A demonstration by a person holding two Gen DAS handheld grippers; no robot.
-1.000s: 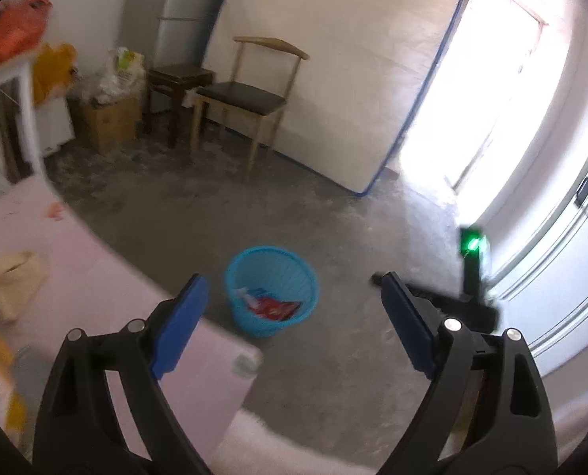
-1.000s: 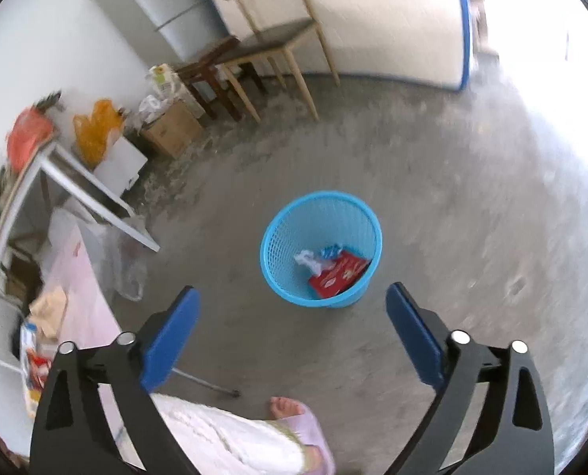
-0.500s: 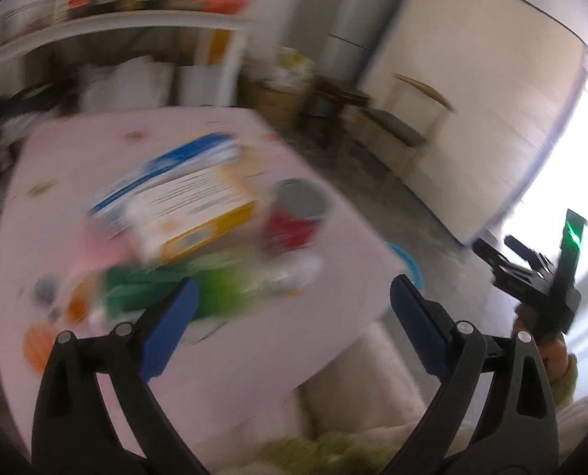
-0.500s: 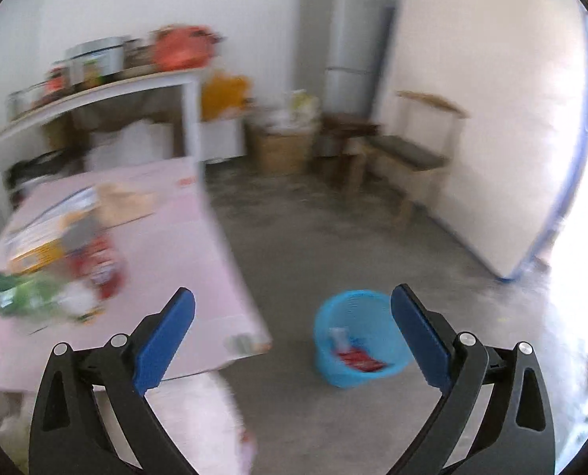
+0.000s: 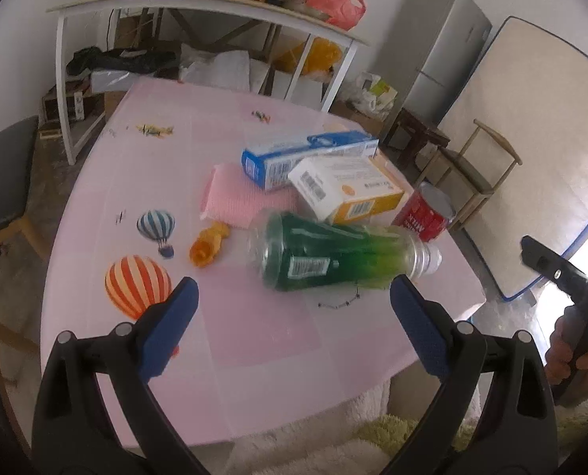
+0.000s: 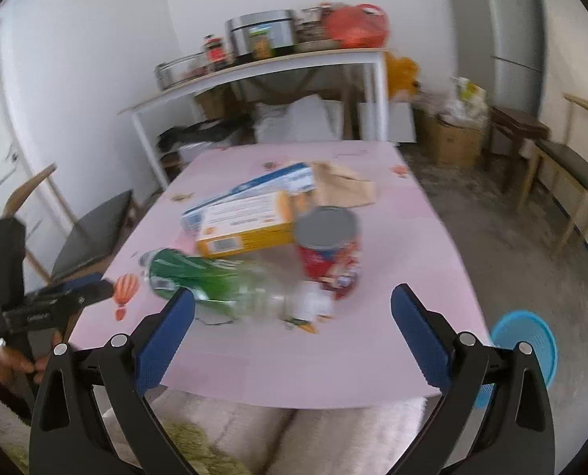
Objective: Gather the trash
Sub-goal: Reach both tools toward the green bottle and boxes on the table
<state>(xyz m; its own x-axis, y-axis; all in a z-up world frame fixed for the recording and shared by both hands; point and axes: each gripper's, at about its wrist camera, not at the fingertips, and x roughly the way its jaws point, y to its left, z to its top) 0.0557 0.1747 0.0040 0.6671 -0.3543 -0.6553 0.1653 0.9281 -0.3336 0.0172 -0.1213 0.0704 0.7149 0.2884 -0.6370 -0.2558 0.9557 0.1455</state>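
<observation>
- Our left tool (image 5: 292, 308) hangs over the near edge of the pink bench (image 5: 143, 166), its blue pads spread wide with nothing between them.
- Our right tool (image 6: 293, 318) is just as wide and just as empty, above the same near edge.
- The trash sits in a loose cluster on the bench: a green plastic bottle (image 5: 333, 257) lies on its side, nearest to us, cap end toward the right in the left view.
- Just behind the bottle lies a white and orange carton (image 5: 349, 188), with a blue and white box (image 5: 305, 156) touching it on the far side.
- A red can (image 6: 328, 247) stands upright beside the carton and by the bottle's neck.
- A small orange scrap (image 5: 208, 245) lies left of the bottle, near a pink cloth (image 5: 234, 198).
- The blue basket (image 6: 525, 346) stands on the floor off the bench's right corner, apart from the trash.
</observation>
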